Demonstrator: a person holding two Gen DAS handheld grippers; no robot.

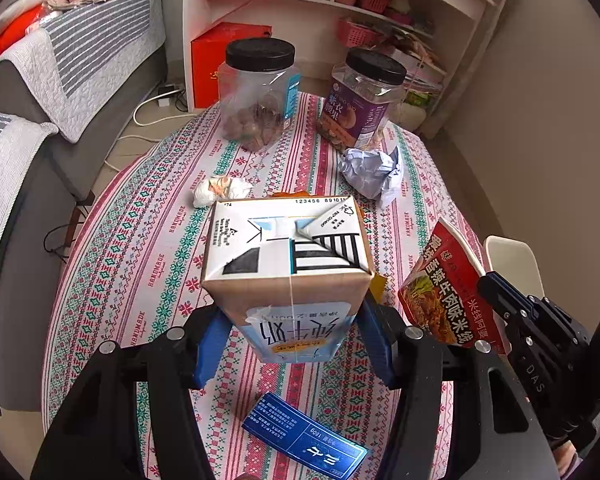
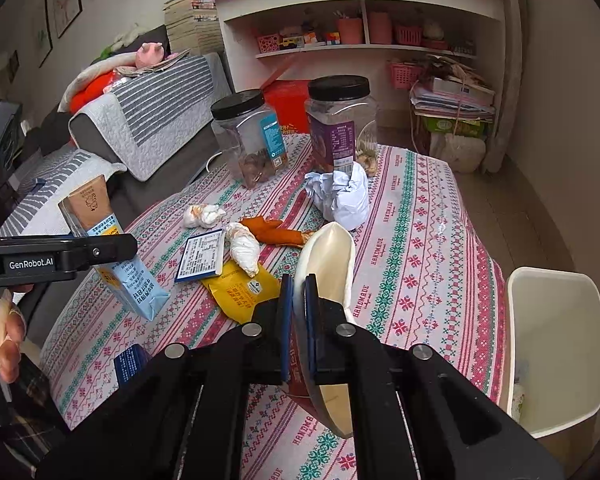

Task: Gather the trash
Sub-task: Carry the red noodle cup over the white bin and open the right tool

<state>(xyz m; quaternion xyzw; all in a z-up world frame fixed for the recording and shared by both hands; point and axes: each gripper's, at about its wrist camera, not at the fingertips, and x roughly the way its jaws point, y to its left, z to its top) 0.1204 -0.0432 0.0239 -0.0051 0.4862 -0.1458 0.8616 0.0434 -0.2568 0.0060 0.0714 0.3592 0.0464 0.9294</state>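
My left gripper is shut on a milk carton, its blue pads pressing both sides, held tilted above the tablecloth. The right wrist view shows that carton at the left, in the left gripper. My right gripper is shut on the rim of a red paper noodle cup with a cream inside, lifted off the table. From the left wrist view the cup hangs at the right in the right gripper. A white trash bin stands beside the table's right edge.
On the patterned tablecloth lie crumpled white paper, two tissue wads, orange peel, a yellow packet, a labelled box and a blue box. Two black-lidded jars stand at the far edge. A sofa is to the left.
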